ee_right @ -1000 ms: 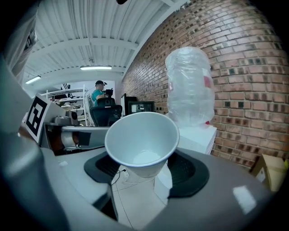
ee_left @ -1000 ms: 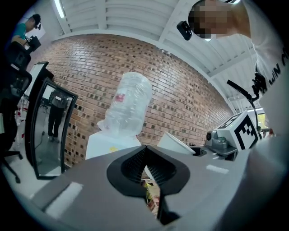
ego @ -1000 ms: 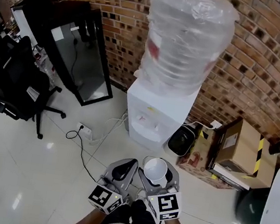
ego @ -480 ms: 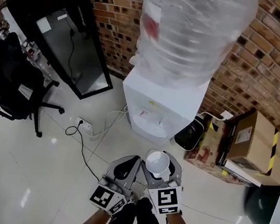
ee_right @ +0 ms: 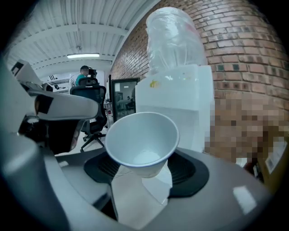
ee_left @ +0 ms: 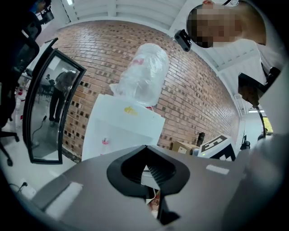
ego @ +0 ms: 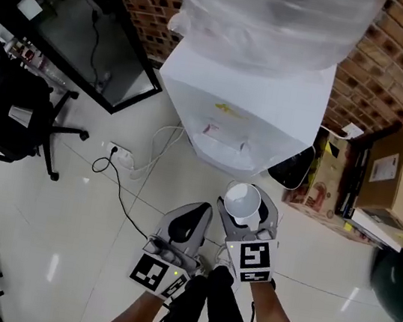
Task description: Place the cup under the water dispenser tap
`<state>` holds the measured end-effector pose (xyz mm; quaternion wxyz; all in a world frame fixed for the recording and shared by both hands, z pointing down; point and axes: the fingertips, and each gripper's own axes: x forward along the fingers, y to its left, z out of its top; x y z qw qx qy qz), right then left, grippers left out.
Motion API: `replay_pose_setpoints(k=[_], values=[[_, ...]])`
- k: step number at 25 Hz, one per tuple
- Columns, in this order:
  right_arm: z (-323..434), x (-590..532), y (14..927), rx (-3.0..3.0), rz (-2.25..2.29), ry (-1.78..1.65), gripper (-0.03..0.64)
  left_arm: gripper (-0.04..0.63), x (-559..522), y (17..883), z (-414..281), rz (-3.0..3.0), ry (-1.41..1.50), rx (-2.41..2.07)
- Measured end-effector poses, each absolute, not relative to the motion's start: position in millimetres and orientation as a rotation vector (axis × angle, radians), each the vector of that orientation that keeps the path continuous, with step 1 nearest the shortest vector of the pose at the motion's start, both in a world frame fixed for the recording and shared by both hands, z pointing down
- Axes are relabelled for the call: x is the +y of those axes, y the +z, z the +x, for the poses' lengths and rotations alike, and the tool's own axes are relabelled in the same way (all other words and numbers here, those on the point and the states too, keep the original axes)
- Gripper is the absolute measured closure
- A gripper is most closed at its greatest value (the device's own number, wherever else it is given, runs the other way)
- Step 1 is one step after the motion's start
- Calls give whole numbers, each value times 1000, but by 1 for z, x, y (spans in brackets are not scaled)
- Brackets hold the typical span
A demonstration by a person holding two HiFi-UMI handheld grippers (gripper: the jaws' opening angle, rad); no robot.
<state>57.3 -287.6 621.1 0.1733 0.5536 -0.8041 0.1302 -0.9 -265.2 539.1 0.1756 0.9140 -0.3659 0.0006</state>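
The left gripper (ego: 194, 220), fingers pressed together on nothing, hangs over open white tiled floor (ego: 46, 230). Beside it, the right gripper (ego: 247, 203) fingers hold the white paper cup (ego: 242, 199) upright, short of the white water dispenser (ego: 271, 107), whose yellow label is unreadable.

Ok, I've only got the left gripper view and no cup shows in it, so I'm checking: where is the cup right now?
Observer: The white cup stands upright between the jaws of the right gripper, which clamp its lower part.
Operator: Anything in it?
Observer: No, the right gripper view shows a bare white bottom.
Operator: Is it under a tap yet?
Observer: Not yet. In the head view it hangs in front of the water dispenser, short of the tap recess.
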Motion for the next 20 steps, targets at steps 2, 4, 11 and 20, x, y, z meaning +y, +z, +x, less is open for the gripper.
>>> replay_pose_setpoints(k=[2, 4, 11, 20], values=[[60, -296, 644, -2270, 1570, 369, 291, 607, -267, 551, 2, 2602, 18, -1015], [63, -304, 666, -2253, 1583, 375, 291, 607, -269, 562, 3, 2611, 36, -1001], [67, -334, 732, -2228, 1606, 443, 291, 607, -267, 605, 8, 2575, 81, -988], [74, -366, 789, -2191, 1559, 460, 291, 607, -265, 631, 11, 2523, 54, -1021]])
